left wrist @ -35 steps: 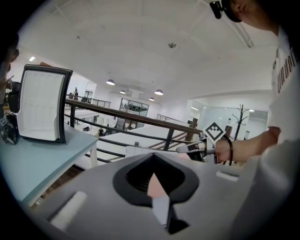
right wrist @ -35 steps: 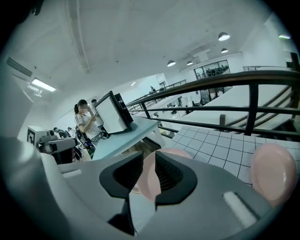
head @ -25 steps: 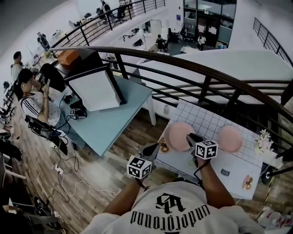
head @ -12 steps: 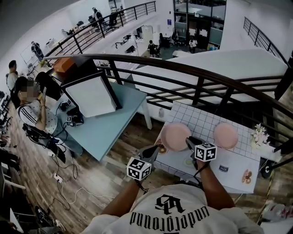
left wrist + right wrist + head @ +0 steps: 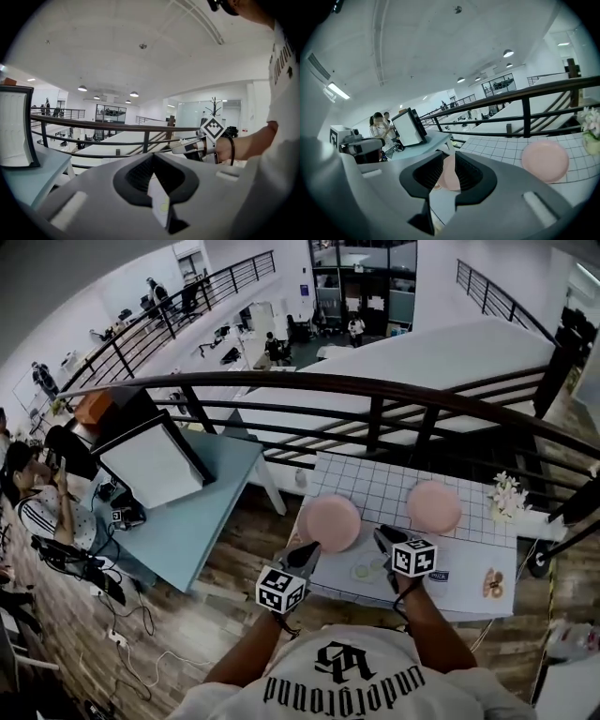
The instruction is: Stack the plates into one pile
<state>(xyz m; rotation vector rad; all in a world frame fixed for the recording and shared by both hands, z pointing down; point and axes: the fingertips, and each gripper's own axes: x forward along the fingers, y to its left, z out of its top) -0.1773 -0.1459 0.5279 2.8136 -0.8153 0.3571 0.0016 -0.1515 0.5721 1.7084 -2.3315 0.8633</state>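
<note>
From where I stand on this mezzanine, a curved black metal railing [image 5: 375, 390] sweeps across, and beyond it an open office lies a floor below, under a white ceiling with round lamps. Underfoot is a brown plank floor [image 5: 216, 615]. To the left stands a pale blue table [image 5: 187, 521] carrying a black-framed white board [image 5: 150, 465], with a seated person [image 5: 42, 502] at its far-left side. To the right, against the railing, sits a white table [image 5: 375, 486]. Its far half is marked in a grid of squares and its near half is plain. The person working wears a white T-shirt [image 5: 356, 681] printed "underground" in black gothic letters.

Two round pink plates lie well apart on the grid part, not stacked. The left pink plate [image 5: 333, 522] is near the table's left edge. The right pink plate [image 5: 433, 506] is toward the far right, near a bunch of white flowers [image 5: 506, 491].

The left gripper [image 5: 307, 557] hovers at the table's near-left edge, short of the left pink plate, its jaw tips pressed together on nothing. The right gripper [image 5: 382, 538] hangs over the plain part, jaws a narrow slot apart and empty. The left pink plate shows through that slot, beyond the tips.

A small dark label [image 5: 437, 575] on the near right of the white table is too small to read.
</note>
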